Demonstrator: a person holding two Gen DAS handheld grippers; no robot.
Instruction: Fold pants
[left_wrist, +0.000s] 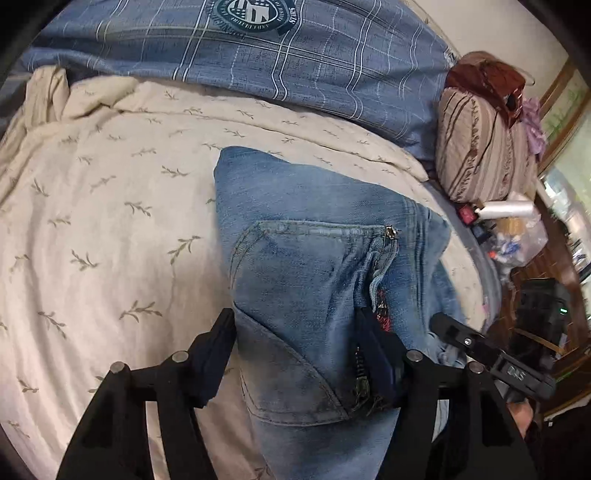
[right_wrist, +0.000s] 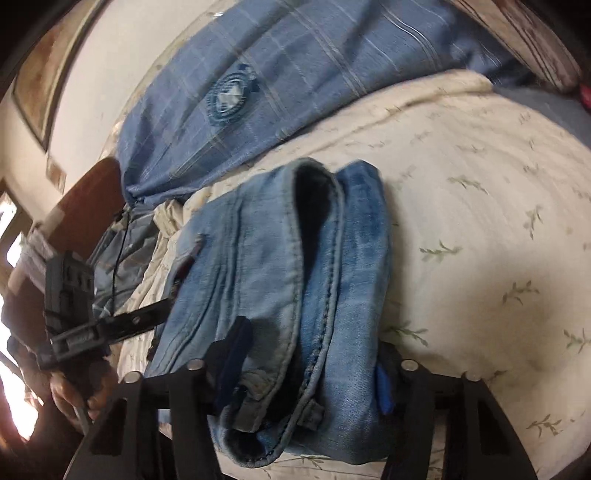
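Observation:
Light blue jeans (left_wrist: 317, 258) lie folded on a cream leaf-print bedspread (left_wrist: 103, 206). In the left wrist view a back pocket and zipper face up. My left gripper (left_wrist: 299, 328) stands open, its fingers straddling the jeans' near end. The right gripper (left_wrist: 465, 338) shows at the jeans' right edge. In the right wrist view the jeans (right_wrist: 295, 280) show stacked hems and folded layers. My right gripper (right_wrist: 314, 350) has its fingers on both sides of the thick fold; whether they press it is unclear. The left gripper (right_wrist: 147, 314) reaches in from the left.
A blue plaid pillow (left_wrist: 258, 55) lies at the bed's far side. A striped cushion (left_wrist: 480, 147) with a dark red bag sits at the right. Plastic bags and small items (left_wrist: 513, 229) lie by the bed's right edge. The bedspread (right_wrist: 480, 221) extends right.

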